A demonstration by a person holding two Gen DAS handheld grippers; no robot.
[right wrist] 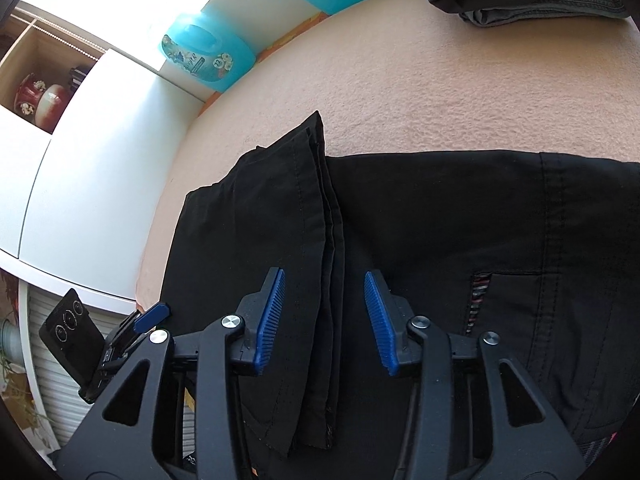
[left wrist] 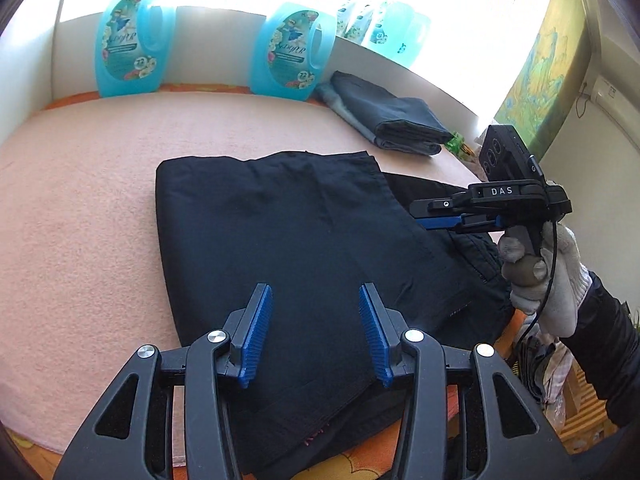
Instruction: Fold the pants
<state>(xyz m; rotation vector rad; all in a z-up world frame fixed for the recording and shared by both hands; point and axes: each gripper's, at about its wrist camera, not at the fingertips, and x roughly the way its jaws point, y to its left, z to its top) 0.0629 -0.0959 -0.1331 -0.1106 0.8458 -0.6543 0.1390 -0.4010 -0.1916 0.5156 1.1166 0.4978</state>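
Black pants (left wrist: 300,220) lie folded on a pink blanket (left wrist: 80,180), the leg part laid over the waist part. My left gripper (left wrist: 315,292) hovers open over the near end of the pants, nothing between its blue pads. My right gripper (left wrist: 420,214), held by a gloved hand (left wrist: 552,280), reaches in from the right just above the pants. In the right wrist view, that gripper (right wrist: 325,276) stands open over the stacked leg hems (right wrist: 316,208), its pads clear of the cloth. A pocket with striped lining (right wrist: 478,296) shows to its right.
Two blue detergent bottles (left wrist: 128,44) (left wrist: 292,52) stand against the white wall at the back. A stack of folded dark and grey clothes (left wrist: 392,120) lies at the back right. A painting (left wrist: 540,60) hangs at right. The left gripper (right wrist: 136,320) shows beside a white cabinet.
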